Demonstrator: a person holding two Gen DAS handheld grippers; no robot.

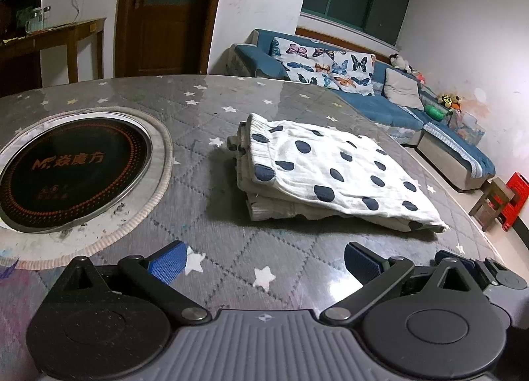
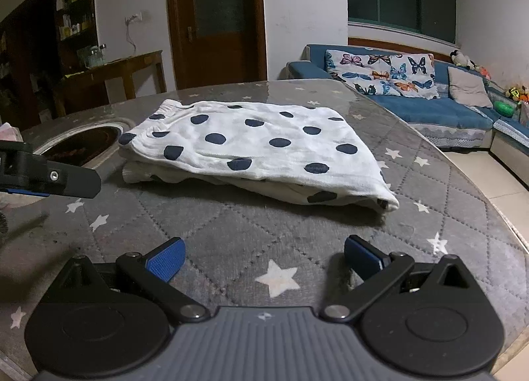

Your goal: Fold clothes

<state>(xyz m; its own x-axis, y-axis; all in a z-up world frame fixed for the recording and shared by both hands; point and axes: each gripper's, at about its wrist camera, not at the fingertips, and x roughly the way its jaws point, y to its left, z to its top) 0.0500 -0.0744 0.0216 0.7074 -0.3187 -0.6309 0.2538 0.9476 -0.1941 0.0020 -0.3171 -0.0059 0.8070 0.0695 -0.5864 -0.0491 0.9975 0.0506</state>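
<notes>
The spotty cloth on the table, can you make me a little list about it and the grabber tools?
cloth: white with dark blue dots, folded into a flat stack
where: lies on the grey star-patterned table cover
beside it: round black cooktop set into the table
left tool: open, holds nothing, short of the cloth
right tool: open, holds nothing, short of the cloth
touching: neither tool touches the cloth
behind: blue sofa with butterfly cushions

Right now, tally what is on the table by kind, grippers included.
Folded polka-dot garment: 1
Built-in round cooktop: 1
Grippers, left gripper and right gripper, both with fingers apart, holding nothing: 2
Total: 4
</notes>
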